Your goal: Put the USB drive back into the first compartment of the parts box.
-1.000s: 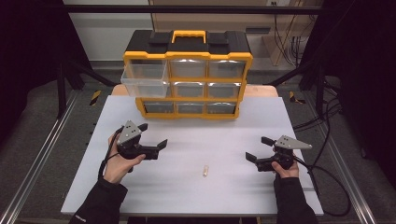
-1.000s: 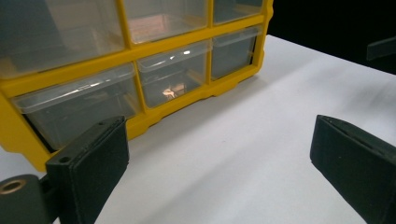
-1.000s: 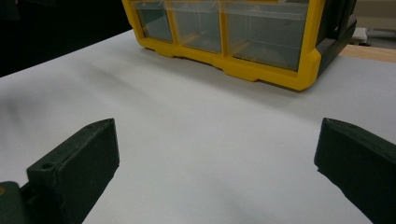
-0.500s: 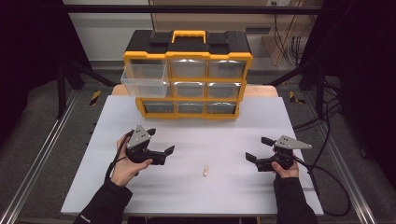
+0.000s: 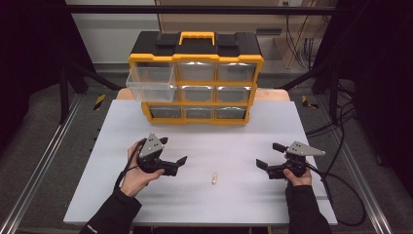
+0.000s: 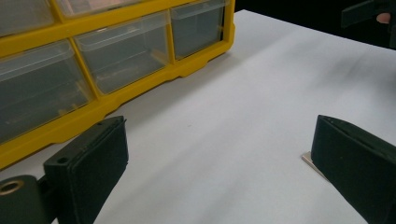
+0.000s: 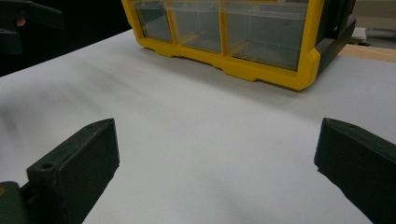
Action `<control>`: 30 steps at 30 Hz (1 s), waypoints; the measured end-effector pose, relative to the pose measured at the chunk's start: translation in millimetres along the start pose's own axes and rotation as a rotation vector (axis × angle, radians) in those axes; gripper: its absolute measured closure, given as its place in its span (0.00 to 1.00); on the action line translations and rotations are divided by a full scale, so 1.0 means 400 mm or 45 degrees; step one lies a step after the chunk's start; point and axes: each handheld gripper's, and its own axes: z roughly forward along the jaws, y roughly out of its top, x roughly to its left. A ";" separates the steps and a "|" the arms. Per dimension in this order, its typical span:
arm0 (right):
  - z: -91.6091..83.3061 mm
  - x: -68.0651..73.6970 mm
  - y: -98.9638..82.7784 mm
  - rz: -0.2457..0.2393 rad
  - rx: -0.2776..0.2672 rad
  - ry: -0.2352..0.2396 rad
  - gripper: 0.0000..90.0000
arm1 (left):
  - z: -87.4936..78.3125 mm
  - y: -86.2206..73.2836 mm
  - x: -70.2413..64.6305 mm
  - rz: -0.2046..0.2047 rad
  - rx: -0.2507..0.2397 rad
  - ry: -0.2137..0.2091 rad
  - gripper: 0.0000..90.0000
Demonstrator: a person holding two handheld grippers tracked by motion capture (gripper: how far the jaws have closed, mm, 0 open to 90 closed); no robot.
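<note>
White board (image 5: 302,126) covers the table in the high view, with dark floor and cables around it. At 12 o'clock on the board stands your yellow cabinet (image 5: 196,83), its top-left drawer (image 5: 150,84) pulled out past the frame. Your left gripper (image 5: 171,155) sits at about 8 o'clock from the board's middle, jaws spread wide and pointing toward 3 o'clock. A small pale part (image 5: 214,179) lies flat on the board, just to the 4 o'clock side of that gripper and apart from it. Your right gripper (image 5: 268,156) rests at 4 o'clock, jaws apart too, pointing toward 9 o'clock, well away from the part.

From the left gripper view, your jaws stand wide with bare board between them. The part's corner (image 6: 309,158) peeks out at 4 o'clock, just beside the right-hand jaw. The cabinet (image 6: 140,88) fills 10 o'clock.

From the right gripper view, your jaws are spread, holding nothing. The cabinet (image 7: 280,70) sits at 12 o'clock, drawers closed on this stretch.
</note>
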 end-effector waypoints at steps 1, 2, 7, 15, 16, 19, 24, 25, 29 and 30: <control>0.000 0.000 0.000 -0.001 -0.001 0.000 0.01 | 0.002 -0.001 -0.001 0.000 0.003 0.000 0.04; -0.001 0.000 0.000 -0.002 -0.002 0.000 0.01 | 0.004 -0.001 -0.003 0.000 0.006 -0.003 0.04; -0.001 -0.001 0.001 -0.004 -0.004 0.001 0.01 | 0.016 -0.004 -0.015 0.009 0.023 -0.013 0.04; 0.000 0.001 0.000 -0.006 -0.001 0.003 0.01 | 0.029 -0.005 -0.032 0.022 0.040 -0.021 0.04; 0.000 0.000 0.000 -0.006 0.000 0.002 0.01 | 0.031 -0.005 -0.034 0.024 0.042 -0.024 0.04; -0.001 0.001 0.000 -0.007 -0.001 0.002 0.01 | 0.036 -0.006 -0.042 0.026 0.047 -0.033 0.04; -0.001 0.001 0.000 -0.007 -0.001 0.002 0.01 | 0.044 -0.007 -0.054 0.035 0.058 -0.048 0.04; -0.001 0.001 0.000 -0.007 -0.001 0.002 0.01 | 0.045 -0.007 -0.056 0.037 0.059 -0.051 0.04; -0.001 0.001 0.000 -0.007 0.000 0.002 0.01 | 0.052 -0.009 -0.066 0.041 0.069 -0.065 0.04; -0.001 0.001 0.000 -0.007 -0.001 0.002 0.01 | 0.054 -0.010 -0.068 0.043 0.073 -0.068 0.04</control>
